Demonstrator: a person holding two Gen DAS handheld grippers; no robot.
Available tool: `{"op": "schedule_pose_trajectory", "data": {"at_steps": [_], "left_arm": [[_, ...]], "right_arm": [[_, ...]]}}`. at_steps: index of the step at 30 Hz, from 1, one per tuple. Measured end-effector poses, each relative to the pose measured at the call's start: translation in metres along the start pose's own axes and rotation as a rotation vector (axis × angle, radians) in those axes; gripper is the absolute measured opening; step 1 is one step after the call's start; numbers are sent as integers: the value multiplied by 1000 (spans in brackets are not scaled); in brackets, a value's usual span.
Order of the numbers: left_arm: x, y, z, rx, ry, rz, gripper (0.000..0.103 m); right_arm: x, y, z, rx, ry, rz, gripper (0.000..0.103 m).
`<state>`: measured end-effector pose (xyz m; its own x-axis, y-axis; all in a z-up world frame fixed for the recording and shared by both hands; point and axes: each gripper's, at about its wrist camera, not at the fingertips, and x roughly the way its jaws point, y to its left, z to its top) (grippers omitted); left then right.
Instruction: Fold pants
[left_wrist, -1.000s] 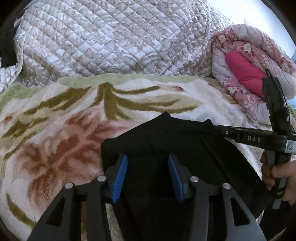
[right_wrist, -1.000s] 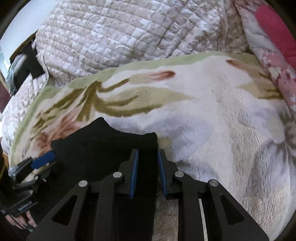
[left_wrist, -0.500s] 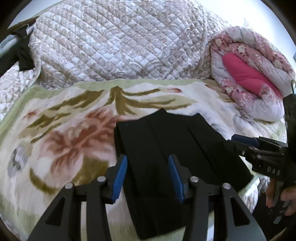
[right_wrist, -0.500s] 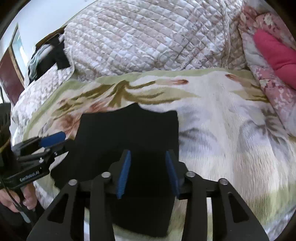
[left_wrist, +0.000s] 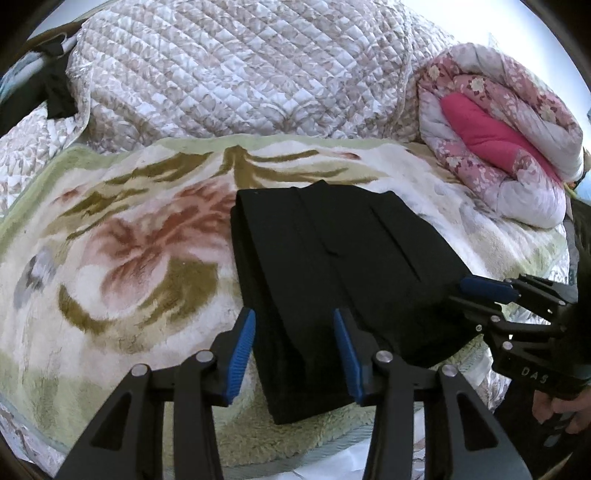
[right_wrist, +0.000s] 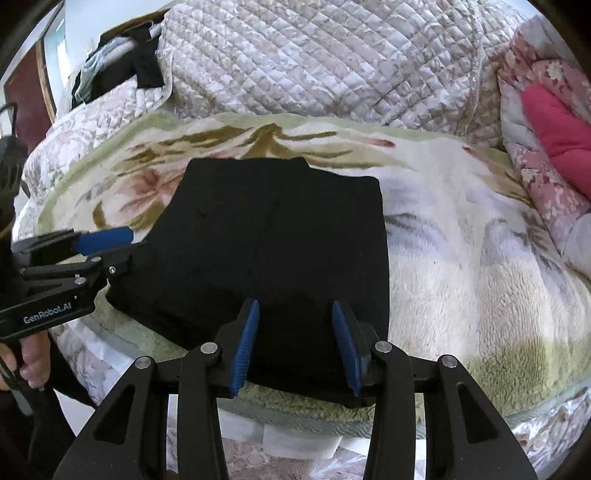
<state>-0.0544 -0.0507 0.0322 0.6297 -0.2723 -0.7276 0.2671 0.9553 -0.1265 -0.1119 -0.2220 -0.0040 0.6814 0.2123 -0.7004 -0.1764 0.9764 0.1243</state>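
The black pants (left_wrist: 332, 266) lie folded in a flat rectangle on the floral fleece blanket (left_wrist: 129, 258); they also show in the right wrist view (right_wrist: 280, 236). My left gripper (left_wrist: 293, 347) is open and empty, held above the folded stack's near left corner. My right gripper (right_wrist: 293, 343) is open and empty above the stack's near right edge. Each gripper appears in the other's view: the right one (left_wrist: 491, 295) at the stack's right side, the left one (right_wrist: 99, 243) at its left side. Neither holds cloth.
A quilted beige cover (left_wrist: 240, 70) is heaped behind the blanket. A rolled pink floral quilt (left_wrist: 498, 136) lies at the back right. Dark clothes (right_wrist: 122, 62) hang at the back left. The bed's front edge (right_wrist: 295, 417) runs just below the pants.
Both grippers have pulled back and up from the pants. The right gripper, nearly shut on the cloth a second ago, has opened. The pants now lie flat, fully folded.
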Motion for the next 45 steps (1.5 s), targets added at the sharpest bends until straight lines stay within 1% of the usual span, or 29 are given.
{"op": "schedule_pose_trajectory", "data": {"at_steps": [2, 5, 8, 11, 13, 15, 17, 19, 20, 21, 23, 25, 26, 27, 28, 31, 32, 33, 36, 41, 43, 45], "left_arm": [[-6, 5, -2, -24, -11, -22, 45], [-17, 13, -8, -69, -31, -75, 45], [-27, 16, -17, -81, -40, -111, 48], [-30, 14, -22, -75, -41, -141, 49], [-30, 9, -21, -62, -44, -157, 49], [-29, 5, -19, -45, -47, -153, 50], [-22, 1, -17, -40, -24, -162, 50], [-17, -1, -18, -46, -3, -162, 50], [-16, -1, -18, -44, -4, -161, 45], [-17, -2, -18, -40, -11, -169, 38], [-19, -4, -17, -33, -22, -155, 28], [-19, -5, -16, -22, -24, -124, 21], [-20, -3, -16, -27, -25, -123, 19], [-20, -2, -16, -36, -22, -125, 18], [-20, -1, -17, -40, -20, -123, 17], [-19, -1, -17, -32, -17, -114, 17], [-19, -2, -17, -29, -15, -109, 17], [-19, -2, -18, -28, -14, -107, 17], [-19, 1, -19, -37, -8, -106, 17], [-19, 2, -19, -43, -1, -106, 17], [-23, 2, -17, -39, -5, -94, 16], [-29, 2, -12, -29, -21, -64, 16]], "right_arm": [[-4, -3, 1, 22, -10, 11, 42], [-11, -7, -1, 50, -27, 9, 42], [-18, -11, -5, 85, -39, 20, 42], [-22, -16, -8, 113, -51, 9, 42], [-25, -22, -7, 140, -67, -4, 42], [-27, -29, -7, 169, -78, -17, 42], [-27, -34, -7, 193, -74, -11, 42], [-24, -34, -8, 187, -63, -9, 42], [-23, -31, -8, 178, -59, -10, 42], [-23, -30, -9, 170, -60, -9, 42], [-24, -25, -8, 150, -69, -4, 42], [-25, -19, -7, 122, -84, 2, 40], [-25, -16, -7, 106, -86, 13, 38], [-25, -10, -8, 82, -87, 26, 34], [-24, -6, -8, 63, -86, 39, 32], [-14, 9, -11, 0, -52, 63, 32], [-7, 14, -14, -21, -16, 61, 32], [-2, 20, -16, -50, -5, 36, 32], [-1, 32, -18, -123, -14, -6, 33], [-3, 28, -19, -108, -20, 1, 33], [-11, 24, -16, -84, -45, 13, 33], [-20, 13, -12, -20, -87, 33, 33]]}}
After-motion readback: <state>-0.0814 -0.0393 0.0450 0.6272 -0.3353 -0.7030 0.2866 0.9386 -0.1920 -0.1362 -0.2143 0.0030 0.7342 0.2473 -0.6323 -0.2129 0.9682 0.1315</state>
